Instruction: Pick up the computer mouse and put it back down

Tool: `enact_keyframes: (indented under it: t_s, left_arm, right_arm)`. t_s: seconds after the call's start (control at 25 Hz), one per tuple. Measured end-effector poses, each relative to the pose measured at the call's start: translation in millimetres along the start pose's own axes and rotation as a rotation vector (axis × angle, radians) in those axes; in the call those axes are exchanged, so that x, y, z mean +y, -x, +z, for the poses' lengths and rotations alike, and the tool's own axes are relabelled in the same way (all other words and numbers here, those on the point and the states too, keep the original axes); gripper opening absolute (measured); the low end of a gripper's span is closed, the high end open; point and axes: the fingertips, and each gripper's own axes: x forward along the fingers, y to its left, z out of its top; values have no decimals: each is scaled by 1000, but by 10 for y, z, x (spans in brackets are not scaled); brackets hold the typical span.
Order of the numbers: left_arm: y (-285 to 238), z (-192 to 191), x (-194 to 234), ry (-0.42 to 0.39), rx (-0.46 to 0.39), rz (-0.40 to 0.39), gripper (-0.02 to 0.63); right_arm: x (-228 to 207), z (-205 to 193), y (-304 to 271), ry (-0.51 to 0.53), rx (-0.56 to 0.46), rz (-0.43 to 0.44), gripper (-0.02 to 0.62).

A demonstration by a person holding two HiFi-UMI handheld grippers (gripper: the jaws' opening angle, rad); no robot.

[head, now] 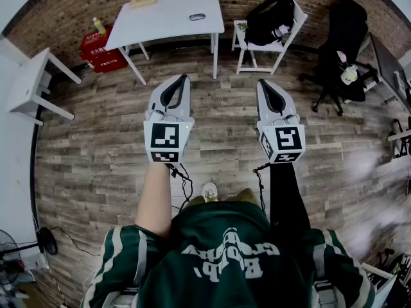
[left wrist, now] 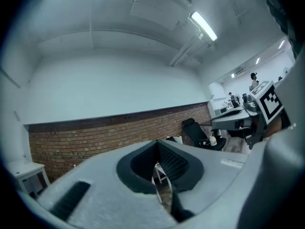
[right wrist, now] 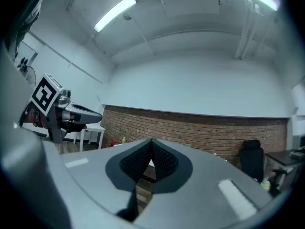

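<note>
- Your green jersey (head: 225,262) is nearest, far from the white table (head: 160,21).
- Left gripper (head: 183,78) and right gripper (head: 261,83): both closed, empty, aimed towards the table.
- Computer mouse (head: 197,17) lies on that table; approach, then open one gripper.

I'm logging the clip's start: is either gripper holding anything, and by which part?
Nothing is held. The left gripper and right gripper are both shut and empty; the computer mouse lies untouched on the white table.
</note>
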Motion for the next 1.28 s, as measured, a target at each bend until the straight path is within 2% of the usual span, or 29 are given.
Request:
enact_keyframes:
  t_s: [0.32, 0.8, 1.0, 1.28]
  left_arm:
    - [-116, -86, 169, 2, -3, -6, 6]
    - [-221, -297, 348, 19, 12, -2, 8]
    - [-339, -333, 394, 44, 7, -19, 106]
    - [-663, -380, 467, 42, 6, -39, 147]
  right_arm:
    - [102, -107, -231, 29, 25, 12, 12]
    - [142, -238, -376, -9, 44, -8, 12]
    - [96, -282, -469, -10, 53, -12, 12]
    - [-78, -357, -789, -26, 44, -9, 13]
